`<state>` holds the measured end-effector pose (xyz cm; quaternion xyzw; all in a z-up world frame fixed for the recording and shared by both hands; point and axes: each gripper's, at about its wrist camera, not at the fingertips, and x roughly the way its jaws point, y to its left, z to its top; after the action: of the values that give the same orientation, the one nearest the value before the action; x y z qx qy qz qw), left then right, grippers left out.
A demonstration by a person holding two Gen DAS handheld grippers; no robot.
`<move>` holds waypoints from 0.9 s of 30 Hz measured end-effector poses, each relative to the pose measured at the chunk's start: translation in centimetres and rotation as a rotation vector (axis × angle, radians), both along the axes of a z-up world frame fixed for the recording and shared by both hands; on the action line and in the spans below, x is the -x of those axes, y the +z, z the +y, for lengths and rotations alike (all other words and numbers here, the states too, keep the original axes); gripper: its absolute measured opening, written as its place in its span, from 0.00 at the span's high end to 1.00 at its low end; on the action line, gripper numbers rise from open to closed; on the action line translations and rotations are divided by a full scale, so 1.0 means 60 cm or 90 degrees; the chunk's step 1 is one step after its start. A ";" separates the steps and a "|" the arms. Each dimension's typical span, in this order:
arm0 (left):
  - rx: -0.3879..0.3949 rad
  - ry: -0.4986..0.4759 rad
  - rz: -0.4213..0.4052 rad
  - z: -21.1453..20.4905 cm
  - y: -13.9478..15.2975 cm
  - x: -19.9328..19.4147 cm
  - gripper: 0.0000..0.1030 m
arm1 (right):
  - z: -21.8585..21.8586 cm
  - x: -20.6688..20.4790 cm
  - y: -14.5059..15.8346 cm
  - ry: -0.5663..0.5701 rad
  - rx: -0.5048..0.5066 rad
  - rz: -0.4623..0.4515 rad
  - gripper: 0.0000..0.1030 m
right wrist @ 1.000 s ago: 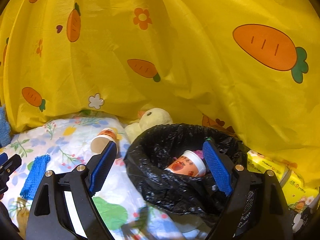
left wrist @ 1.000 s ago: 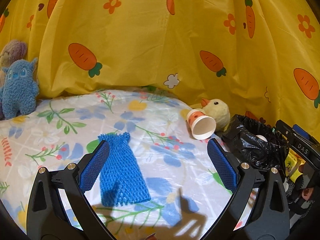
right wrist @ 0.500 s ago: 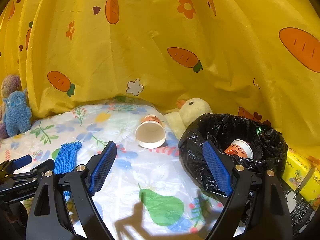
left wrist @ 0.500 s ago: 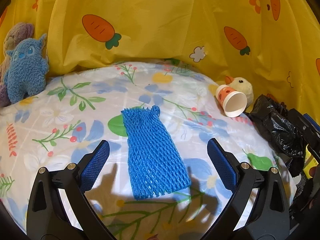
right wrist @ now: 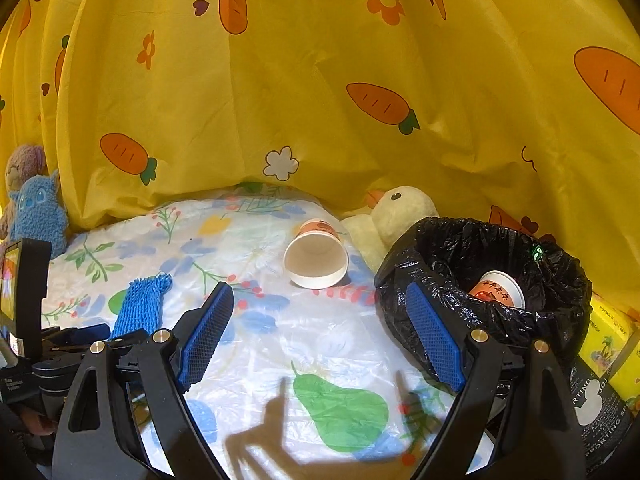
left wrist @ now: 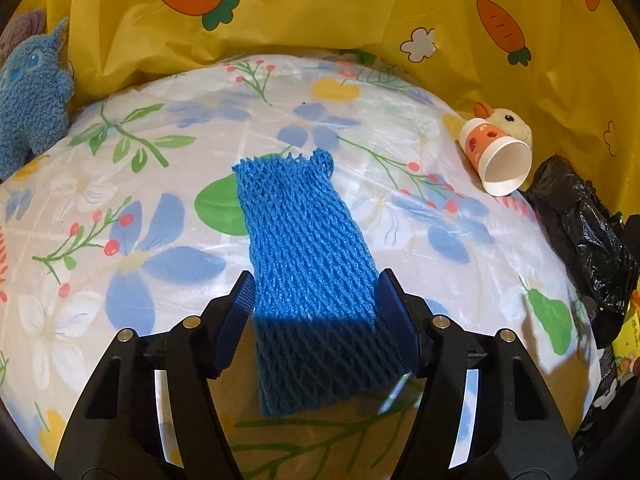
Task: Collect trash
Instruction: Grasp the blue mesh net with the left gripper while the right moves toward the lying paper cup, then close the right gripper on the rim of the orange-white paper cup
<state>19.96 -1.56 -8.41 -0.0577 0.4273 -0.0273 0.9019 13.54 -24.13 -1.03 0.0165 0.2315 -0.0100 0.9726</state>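
Observation:
A blue foam net sleeve [left wrist: 308, 256] lies flat on the floral sheet [left wrist: 132, 216]. My left gripper [left wrist: 316, 300] has come down over its near end, the jaws narrowed so both pads touch its sides. It also shows in the right wrist view [right wrist: 140, 308]. A paper cup [left wrist: 498, 160] lies on its side near the bin; it also shows in the right wrist view [right wrist: 316, 256]. My right gripper [right wrist: 320, 328] is open and empty above the sheet, left of the black-lined bin [right wrist: 452, 252], which holds another cup [right wrist: 500, 292].
A yellow duck plush [right wrist: 396, 216] sits behind the cup and bin. A blue plush [left wrist: 32, 96] stands at the far left. The yellow carrot curtain [right wrist: 320, 80] hangs behind. Yellow packets [right wrist: 608, 332] lie right of the bin.
My left gripper moved forward and down over the blue net and its jaws narrowed onto it. My right gripper drew back and left from above the bin, staying open.

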 end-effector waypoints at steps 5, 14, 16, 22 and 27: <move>0.003 0.003 -0.002 0.003 0.000 0.001 0.68 | 0.004 -0.004 -0.003 0.006 -0.002 0.008 0.17; -0.004 -0.015 -0.042 -0.004 0.018 0.018 0.90 | 0.012 -0.040 -0.005 0.019 -0.006 0.031 0.18; 0.008 -0.017 -0.072 -0.001 0.045 0.035 0.90 | 0.009 -0.056 -0.007 0.013 -0.015 0.042 0.18; -0.021 0.005 -0.189 0.012 0.150 0.066 0.90 | 0.015 -0.108 -0.016 -0.006 -0.024 0.061 0.20; -0.025 0.041 -0.185 0.029 0.147 0.021 0.90 | 0.027 -0.168 -0.040 -0.019 -0.030 0.105 0.32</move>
<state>18.71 0.15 0.42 -0.0497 0.2908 0.0021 0.9555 23.64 -22.50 -3.45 0.0417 0.3107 -0.0205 0.9494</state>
